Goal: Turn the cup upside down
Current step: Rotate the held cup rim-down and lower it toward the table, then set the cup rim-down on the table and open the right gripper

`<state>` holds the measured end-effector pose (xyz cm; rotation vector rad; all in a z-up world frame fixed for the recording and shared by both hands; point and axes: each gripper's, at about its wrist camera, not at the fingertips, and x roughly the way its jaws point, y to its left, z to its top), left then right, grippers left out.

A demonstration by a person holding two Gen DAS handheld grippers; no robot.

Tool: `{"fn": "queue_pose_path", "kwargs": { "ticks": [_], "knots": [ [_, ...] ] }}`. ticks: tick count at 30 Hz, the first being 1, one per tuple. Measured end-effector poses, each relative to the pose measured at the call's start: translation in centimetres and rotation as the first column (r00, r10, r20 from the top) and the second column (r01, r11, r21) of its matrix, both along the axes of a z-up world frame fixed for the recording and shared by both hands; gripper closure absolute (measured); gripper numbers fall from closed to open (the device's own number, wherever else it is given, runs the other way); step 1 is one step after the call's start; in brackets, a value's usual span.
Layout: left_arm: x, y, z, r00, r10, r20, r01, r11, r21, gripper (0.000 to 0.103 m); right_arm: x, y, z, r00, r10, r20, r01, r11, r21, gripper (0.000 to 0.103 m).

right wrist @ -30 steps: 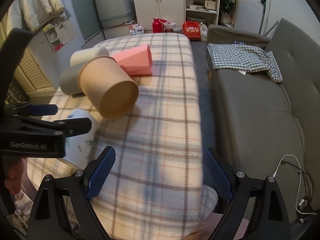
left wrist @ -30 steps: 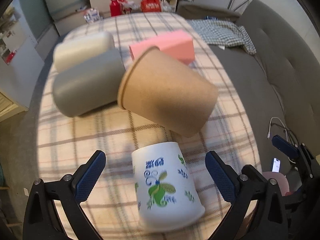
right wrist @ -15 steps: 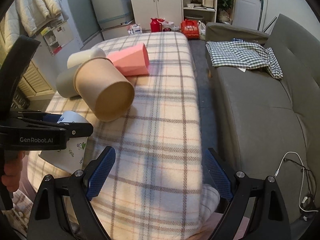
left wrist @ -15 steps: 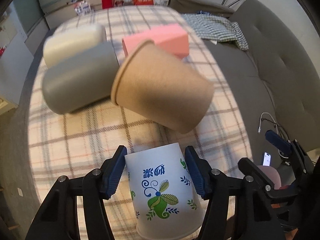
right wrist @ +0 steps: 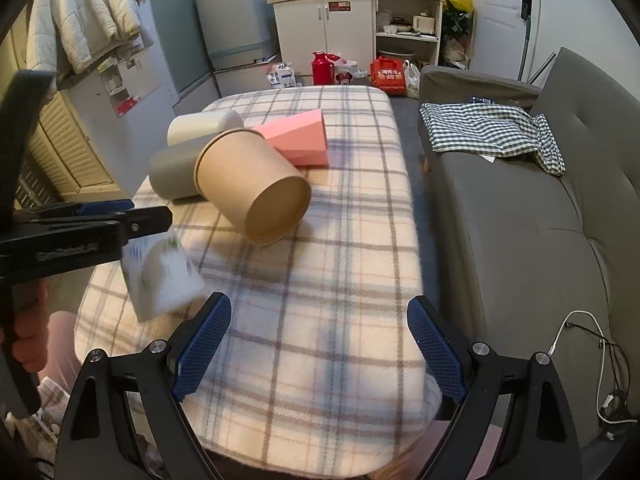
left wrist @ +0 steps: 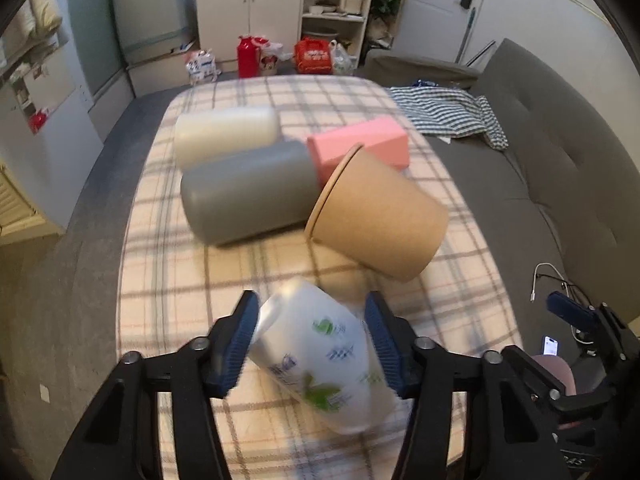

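Now our left tongs [left wrist: 310,340] clamp the tilted white floral paper cup [left wrist: 324,364] above the plaid surface [right wrist: 320,280]; right tongs [right wrist: 320,344] gape apart, well aside.

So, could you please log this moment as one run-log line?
left gripper: shut on white cup | cup: lifted, tilted | right gripper: open, idle | brown cup: lying on side

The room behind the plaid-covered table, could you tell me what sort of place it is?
Probably a small lived-in apartment room: a grey sofa, a fridge and a kitchen cabinet share the space.
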<state>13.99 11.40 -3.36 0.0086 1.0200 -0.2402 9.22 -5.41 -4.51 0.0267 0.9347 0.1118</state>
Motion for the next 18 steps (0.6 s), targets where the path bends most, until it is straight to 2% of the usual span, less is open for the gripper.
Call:
{"fn": "queue_pose_path", "kwargs": {
  "ticks": [4,7,18],
  "knots": [
    [-0.4,-0.3,-0.1,1.0,-0.025,0.013,0.026,0.999,-0.024,0.049,0.0,0.2,-0.3,1.0,-0.001,-0.009,0.001,1.0,-0.01,0.013],
    [-1.1,-0.8,0.0,0.999,-0.048,0.022,0.048,0.999,-0.011,0.049,0.1,0.1,-0.2,1.0,-0.008,-0.01,0.008,1.0,-0.015,0.013],
    [-4.5,-4.6,1.4,0.979,-0.2,0.025,0.201,0.979,-0.036,0.049,-0.2,-2.5,-0.1,0.997,-0.083,-0.002,0.082,0.996,-0.018,0.013]
  ]
}}
